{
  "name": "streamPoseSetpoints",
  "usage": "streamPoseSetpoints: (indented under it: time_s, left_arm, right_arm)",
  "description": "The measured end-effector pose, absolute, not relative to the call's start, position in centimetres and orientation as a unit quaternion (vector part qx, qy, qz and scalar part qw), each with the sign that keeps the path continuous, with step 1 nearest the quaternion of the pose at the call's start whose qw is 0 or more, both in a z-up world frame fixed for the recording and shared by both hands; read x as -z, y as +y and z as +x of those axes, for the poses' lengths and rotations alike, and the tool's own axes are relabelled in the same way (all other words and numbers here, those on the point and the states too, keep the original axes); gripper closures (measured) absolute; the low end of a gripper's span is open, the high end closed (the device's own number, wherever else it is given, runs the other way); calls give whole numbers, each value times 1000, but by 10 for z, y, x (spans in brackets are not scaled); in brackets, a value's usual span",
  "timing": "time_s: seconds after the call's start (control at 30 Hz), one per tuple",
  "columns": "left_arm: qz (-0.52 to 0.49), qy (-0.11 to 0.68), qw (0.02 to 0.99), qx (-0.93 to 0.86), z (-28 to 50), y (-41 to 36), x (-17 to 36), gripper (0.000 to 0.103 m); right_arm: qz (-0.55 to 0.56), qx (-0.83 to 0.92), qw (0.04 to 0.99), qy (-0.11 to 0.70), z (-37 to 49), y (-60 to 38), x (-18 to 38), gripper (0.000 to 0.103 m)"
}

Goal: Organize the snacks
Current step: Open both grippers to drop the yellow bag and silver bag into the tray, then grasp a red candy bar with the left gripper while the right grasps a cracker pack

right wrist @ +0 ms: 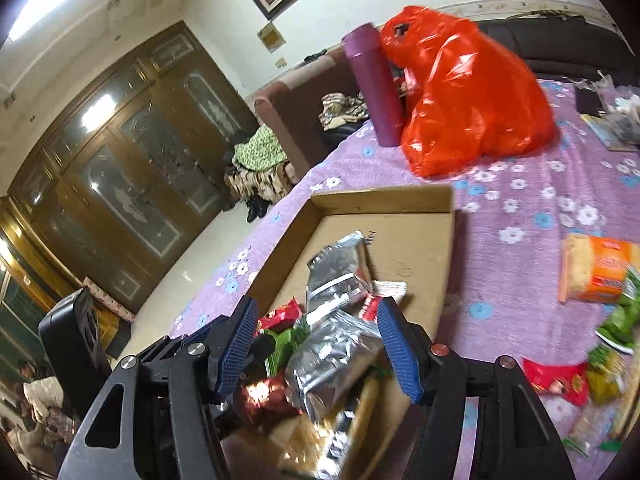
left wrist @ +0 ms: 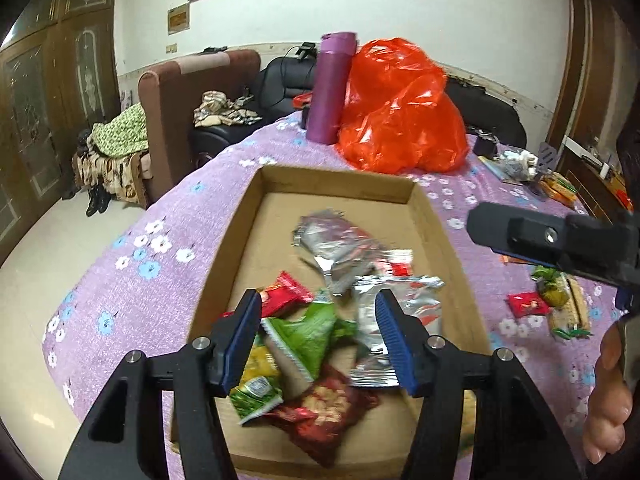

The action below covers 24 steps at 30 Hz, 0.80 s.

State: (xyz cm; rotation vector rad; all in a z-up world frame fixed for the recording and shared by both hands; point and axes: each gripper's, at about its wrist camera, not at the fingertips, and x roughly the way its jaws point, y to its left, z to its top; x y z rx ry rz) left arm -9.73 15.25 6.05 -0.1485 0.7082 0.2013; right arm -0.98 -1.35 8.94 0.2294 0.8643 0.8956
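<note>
A shallow cardboard box (left wrist: 336, 178) (right wrist: 380, 198) sits on the purple flowered tablecloth. In it lie silver packets (left wrist: 340, 240) (right wrist: 340, 276), a red packet (left wrist: 286, 292), a green packet (left wrist: 308, 336) and a dark red one (left wrist: 324, 412). My left gripper (left wrist: 318, 322) hangs open over the box's near end, with the green packet lying below the gap and neither pad touching it. My right gripper (right wrist: 316, 340) (left wrist: 492, 232) is open to the right of the box, its pads pressing on nothing. More snacks lie on the cloth beside the box: a red packet (left wrist: 528, 304) (right wrist: 556, 380), green packets (right wrist: 620, 320) and an orange pack (right wrist: 600, 272).
An orange-red plastic bag (left wrist: 400, 108) (right wrist: 472, 92) and an upright purple flask (left wrist: 330, 84) (right wrist: 376, 88) stand beyond the box. Small clutter lies at the table's far right (left wrist: 516, 160). The table edge curves down on the left to the floor. A person's hand (left wrist: 608, 400) shows at the right.
</note>
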Motion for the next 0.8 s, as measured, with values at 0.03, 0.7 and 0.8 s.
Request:
streamPoseSetpoints:
  time_s: [0.03, 0.7, 0.8]
  left_arm:
    - [-70, 345, 931, -95, -97, 148, -62, 45]
    - [5, 382, 924, 30, -60, 19, -69, 38]
    - [17, 410, 911, 46, -41, -1, -58, 37]
  right_arm:
    - [112, -419, 806, 403, -12, -21, -90, 36]
    - [130, -180, 883, 414, 0, -225, -60, 37]
    - [117, -152, 880, 435, 10, -237, -44, 37]
